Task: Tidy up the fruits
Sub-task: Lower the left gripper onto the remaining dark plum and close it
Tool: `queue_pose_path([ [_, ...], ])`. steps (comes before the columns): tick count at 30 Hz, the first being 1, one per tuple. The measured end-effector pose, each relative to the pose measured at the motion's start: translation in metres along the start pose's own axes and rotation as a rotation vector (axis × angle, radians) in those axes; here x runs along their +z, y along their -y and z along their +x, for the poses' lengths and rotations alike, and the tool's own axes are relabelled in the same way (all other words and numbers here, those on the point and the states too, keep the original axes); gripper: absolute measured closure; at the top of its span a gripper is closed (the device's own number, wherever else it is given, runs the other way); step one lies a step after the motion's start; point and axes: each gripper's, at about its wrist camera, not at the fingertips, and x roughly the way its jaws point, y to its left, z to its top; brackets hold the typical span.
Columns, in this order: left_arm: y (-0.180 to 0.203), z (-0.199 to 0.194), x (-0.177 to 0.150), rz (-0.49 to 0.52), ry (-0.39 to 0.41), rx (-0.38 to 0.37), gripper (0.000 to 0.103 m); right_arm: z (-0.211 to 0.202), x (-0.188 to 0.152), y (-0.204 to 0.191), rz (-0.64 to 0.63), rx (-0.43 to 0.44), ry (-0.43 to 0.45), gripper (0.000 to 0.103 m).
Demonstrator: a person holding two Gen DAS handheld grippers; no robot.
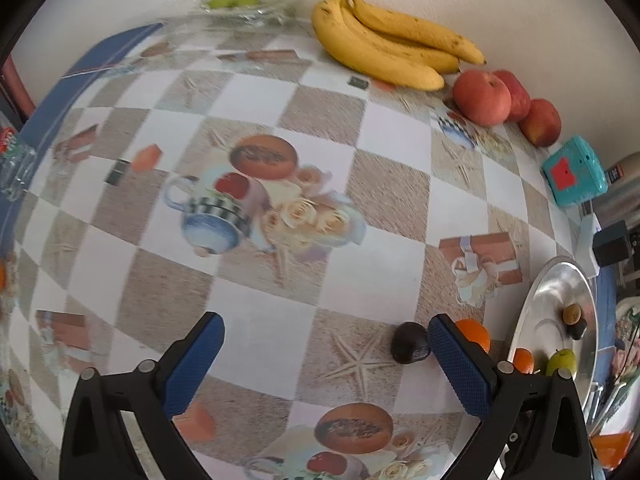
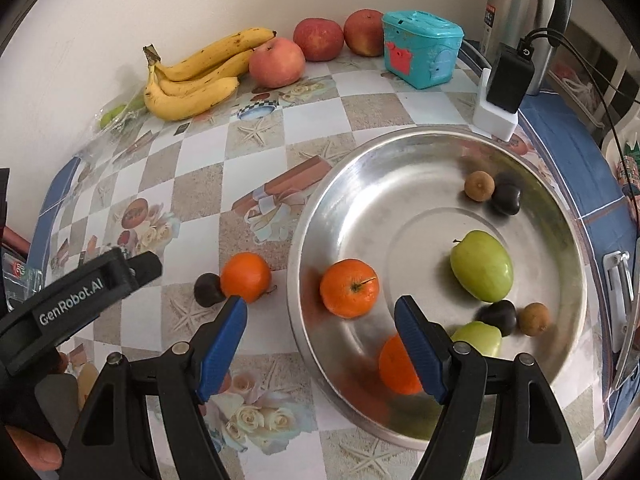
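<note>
Fingers (image 1: 460, 364) beside dark fruit (image 1: 410, 342).

A cream wall (image 2: 100, 8) backs the table's checkered cloth (image 1: 260, 320), seemingly daylit.

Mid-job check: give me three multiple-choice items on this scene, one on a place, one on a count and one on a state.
1. Where does the orange outside the bowl lie?
A. On the tablecloth, against a small dark fruit
B. On top of the bananas
C. On the teal box

2. How many red apples are by the wall?
A. One
B. Three
C. Five

3. The right hand-held gripper is:
A. Shut on an orange
B. Shut on a banana
C. Open, gripping nothing

Answers:
1 A: it sits just left of the bowl's rim, touching the dark fruit.
2 B: three apples line up past the bananas.
3 C: its blue pads stand wide apart and press on nothing.
</note>
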Motion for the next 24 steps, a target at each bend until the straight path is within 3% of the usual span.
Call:
queue_pose_path([
  [5, 0.009, 0.009, -0.003, 0.025, -0.014, -0.030, 0.017, 0.009, 0.000, 0.004, 0.007, -0.014, -0.026, 0.026],
  [8, 0.012, 0.011, -0.003, 0.027, -0.016, -0.056, 0.021, 0.008, 0.000, 0.006, 0.008, -0.020, -0.022, 0.026],
  [15, 0.016, 0.010, -0.002, 0.033, -0.016, -0.095, 0.045, 0.007, 0.000, 0.009, 0.011, -0.023, -0.020, 0.026],
  [24, 0.024, 0.015, -0.005, 0.037, -0.026, -0.118, 0.046, 0.008, -0.001, 0.009, 0.013, -0.022, -0.022, 0.026],
])
